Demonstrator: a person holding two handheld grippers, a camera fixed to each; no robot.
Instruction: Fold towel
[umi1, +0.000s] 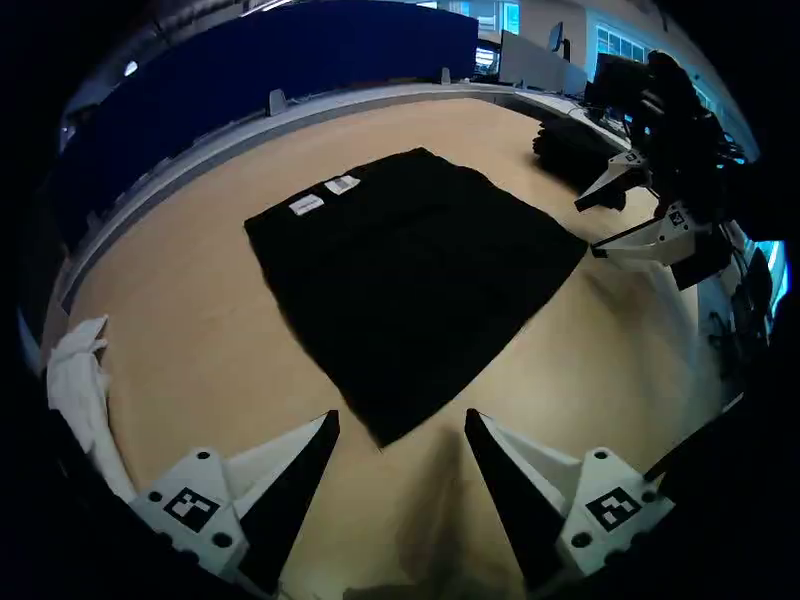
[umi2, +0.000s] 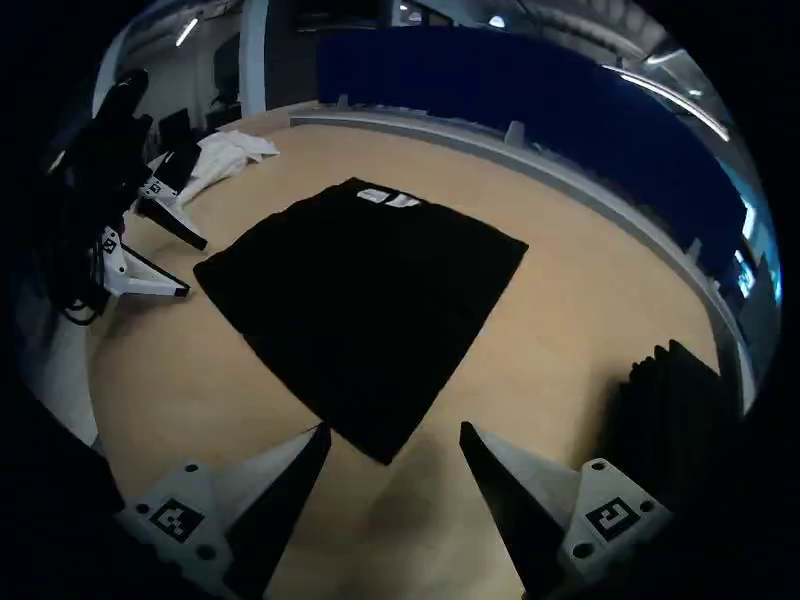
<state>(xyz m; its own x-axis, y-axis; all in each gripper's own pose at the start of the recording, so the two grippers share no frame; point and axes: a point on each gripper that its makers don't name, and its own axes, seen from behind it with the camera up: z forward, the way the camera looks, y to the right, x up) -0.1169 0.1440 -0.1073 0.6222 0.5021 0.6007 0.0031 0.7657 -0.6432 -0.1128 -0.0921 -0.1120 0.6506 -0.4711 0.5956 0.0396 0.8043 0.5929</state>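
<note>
Black fabric towel (umi1: 410, 270) lies flat on the pale wooden table (umi1: 190, 330), a corner at twelve o'clock of both left gripper (umi1: 400, 450) and right gripper (umi2: 393, 455). Jaws apart, empty, so I'd say folding hasn't started.

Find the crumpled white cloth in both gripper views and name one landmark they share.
Left gripper view: the crumpled white cloth sits at the far left edge, below mid-height.
Right gripper view: the cloth lies in the upper left, beyond the towel's far left corner.
Shared landmark: the flat black towel with white labels at its far edge, spread mid-table.
</note>
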